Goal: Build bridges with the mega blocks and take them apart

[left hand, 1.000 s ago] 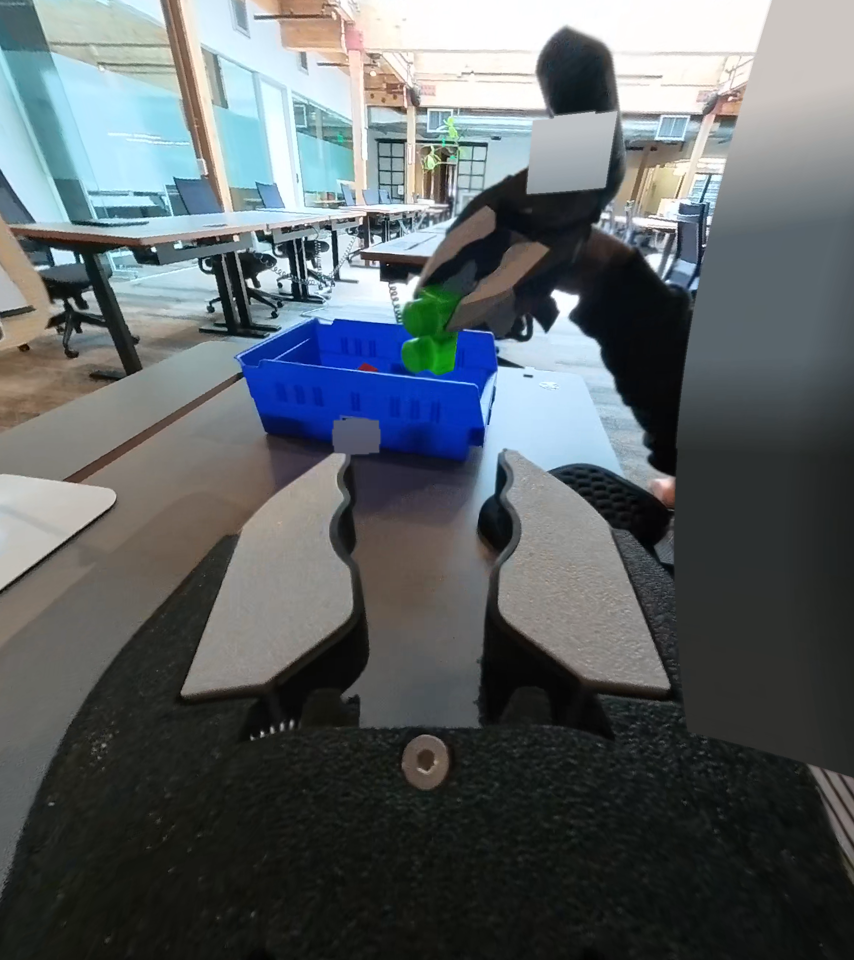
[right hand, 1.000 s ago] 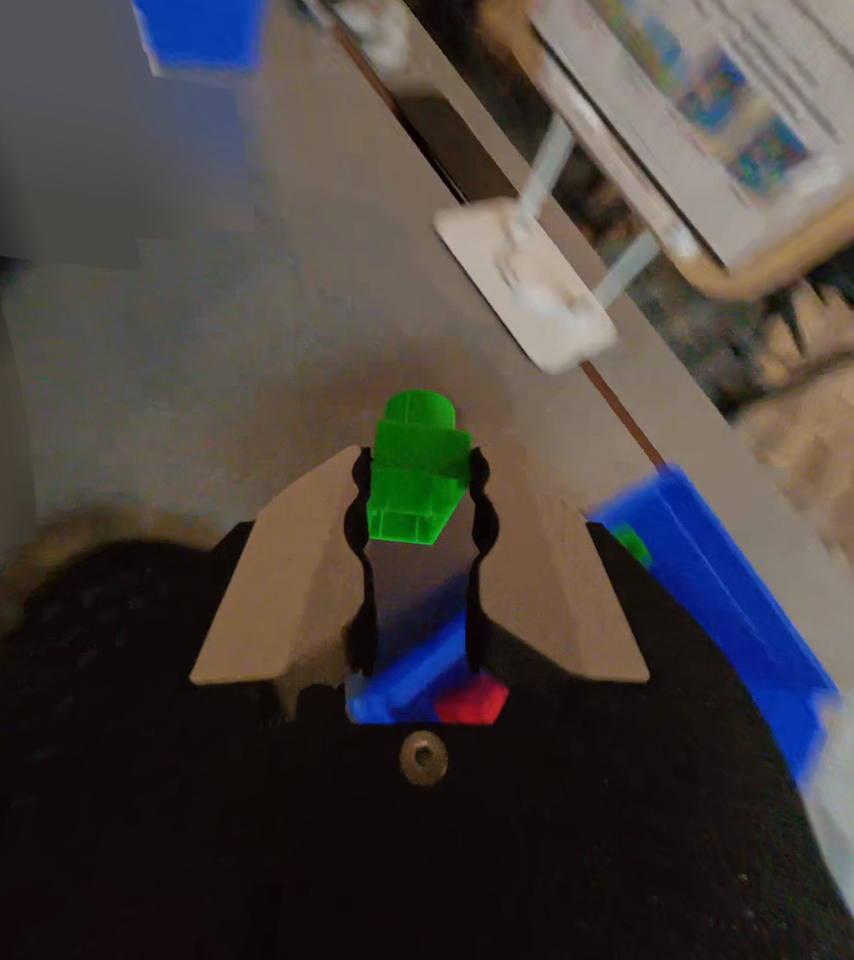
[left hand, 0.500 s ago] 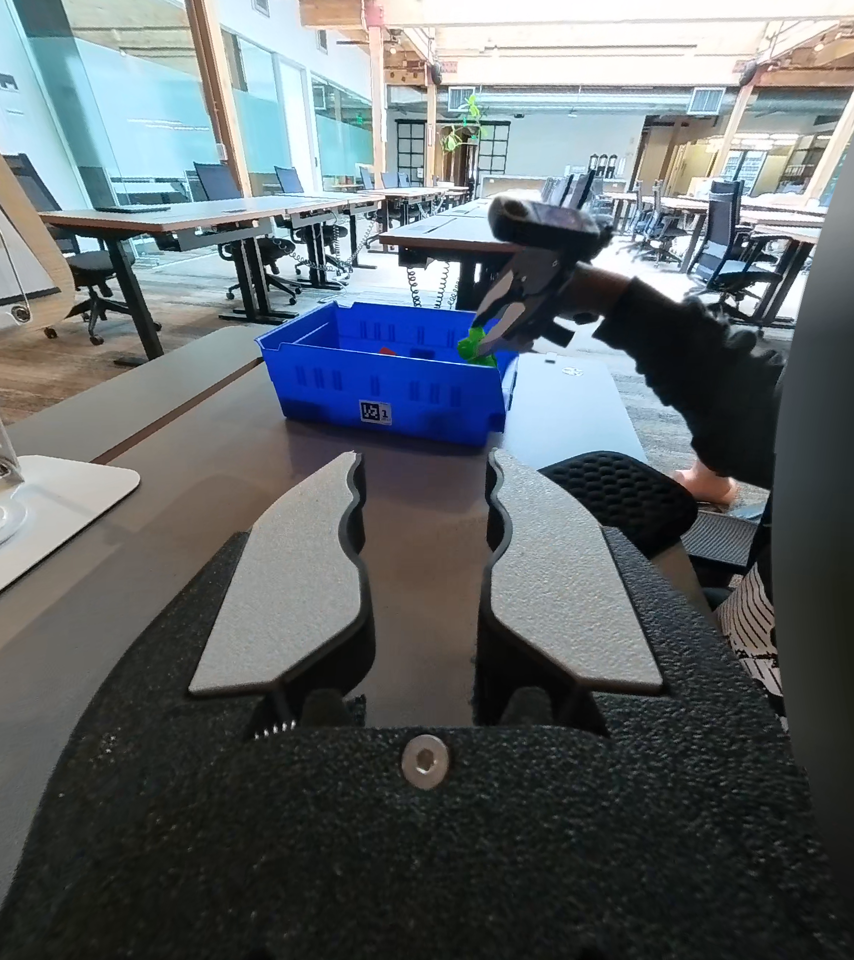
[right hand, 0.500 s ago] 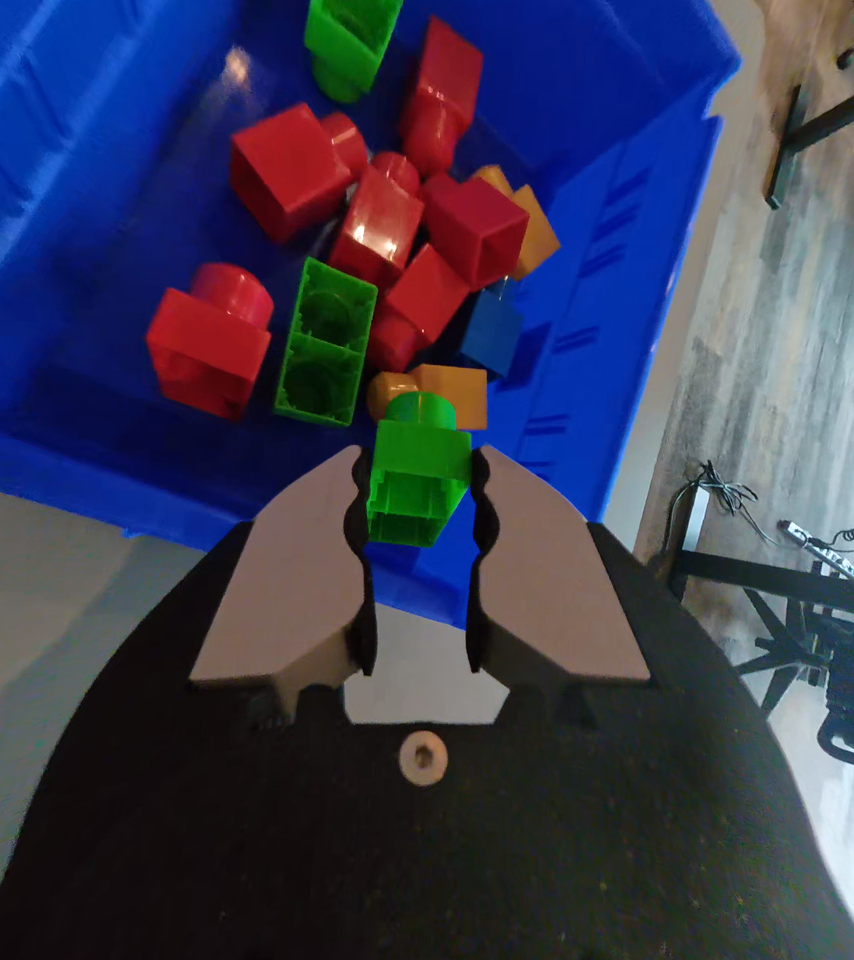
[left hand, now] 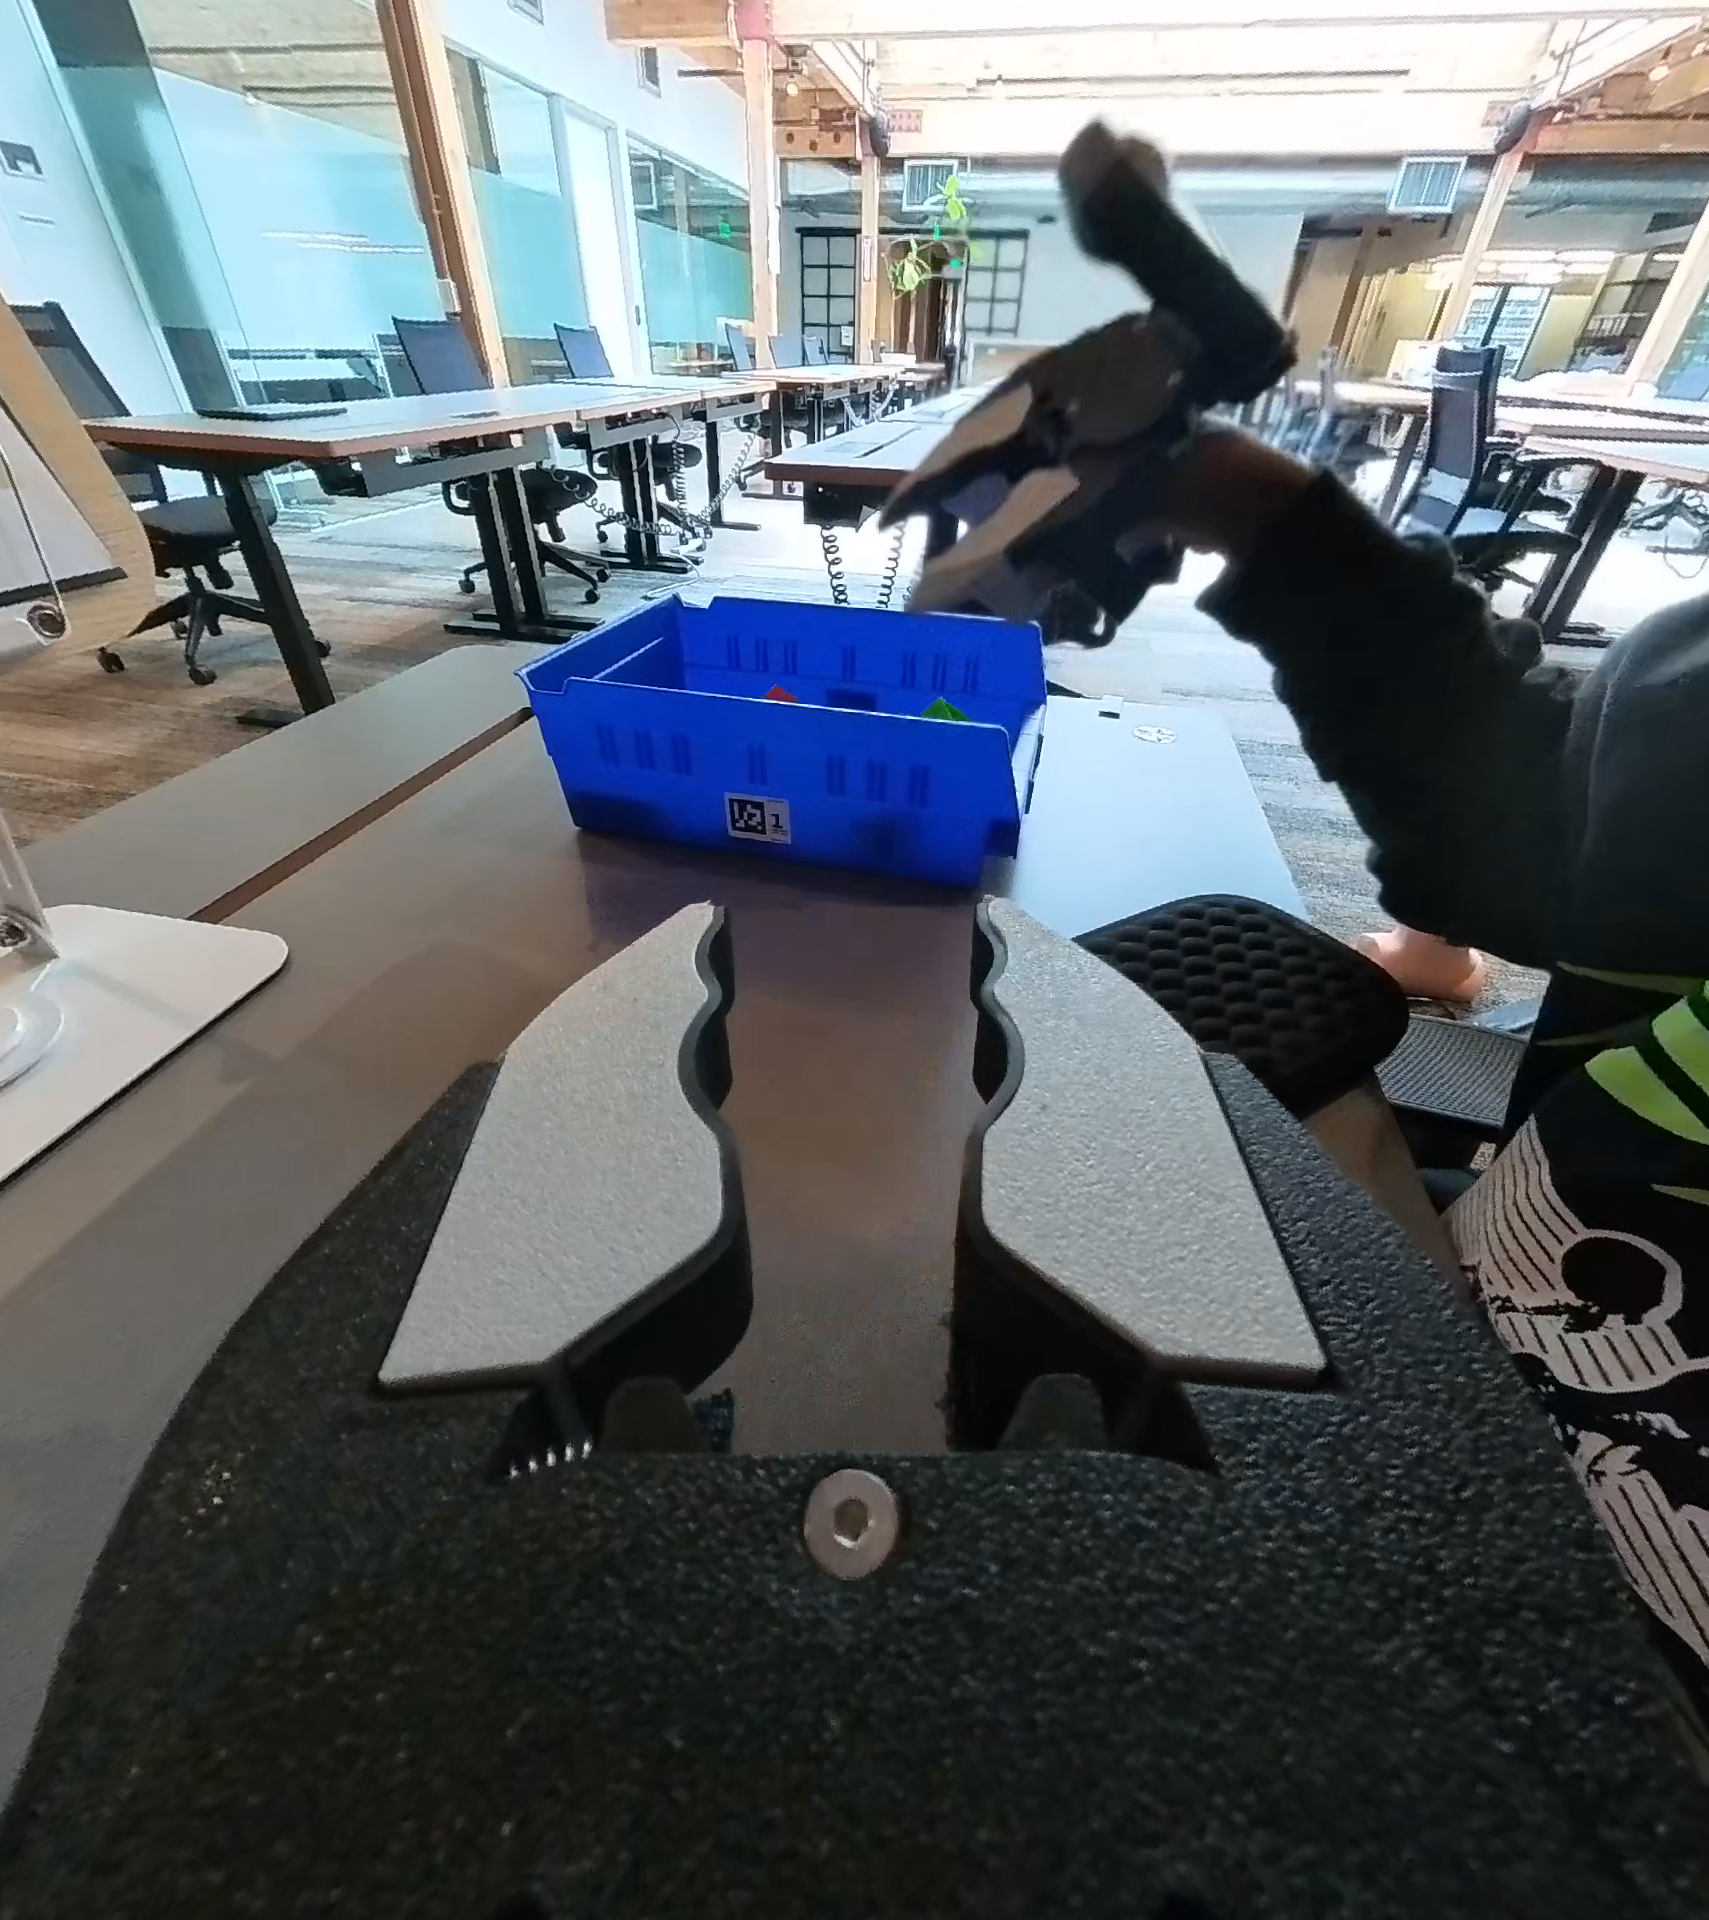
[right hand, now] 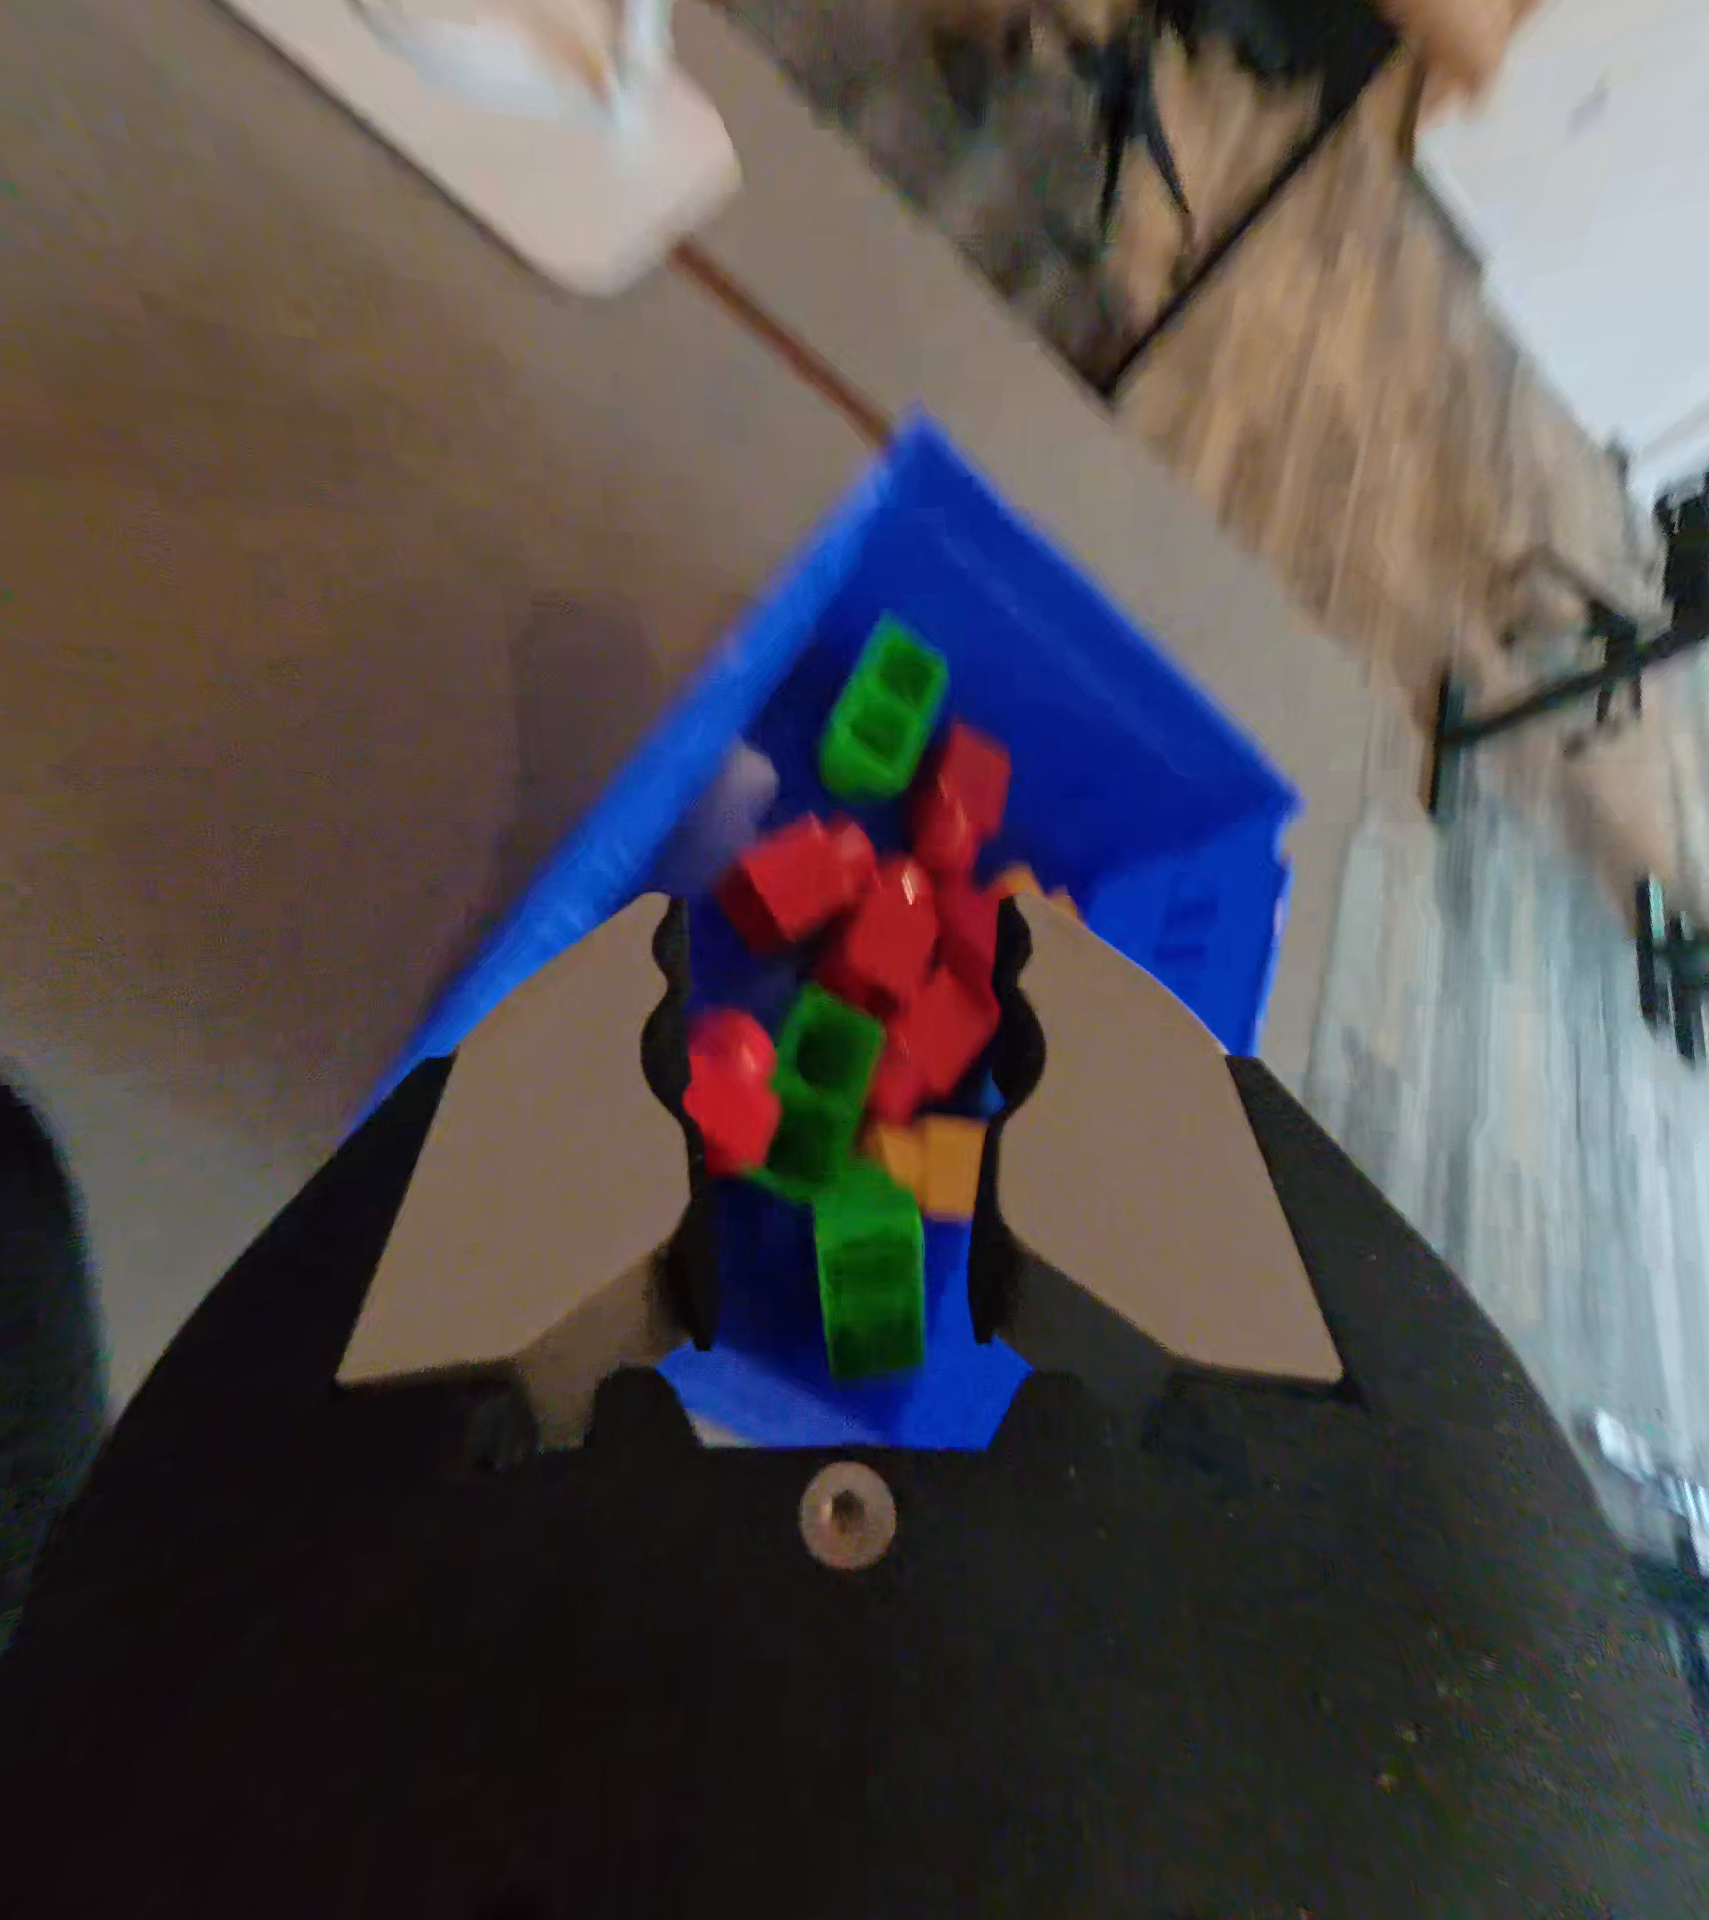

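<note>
Over on the left of the blue bin [left hand: 788,800], a white stand base [left hand: 50,1029] sits on the grey worktop [left hand: 393,935]. The left hand-held gripper [left hand: 845,1023] hovers low, just short of the bin, fingers spread apart with nothing between them. The bin's long side faces this camera, and a small square coded sticker [left hand: 758,819] sits on that wall. Only a red tip and a green tip of the mega blocks [left hand: 941,710] peek over the rim; the rest is hidden by the wall. To the right and above the bin, the right hand-held gripper [left hand: 954,525] hangs in a dark-sleeved hand, jaws parted and empty. Its own view is motion-blurred: looking down into the bin [right hand: 1141,727], red, green and orange blocks lie jumbled. A green block [right hand: 869,1288] lies in the bin's near end, long axis running away from the camera, seen loose between the open fingers.
</note>
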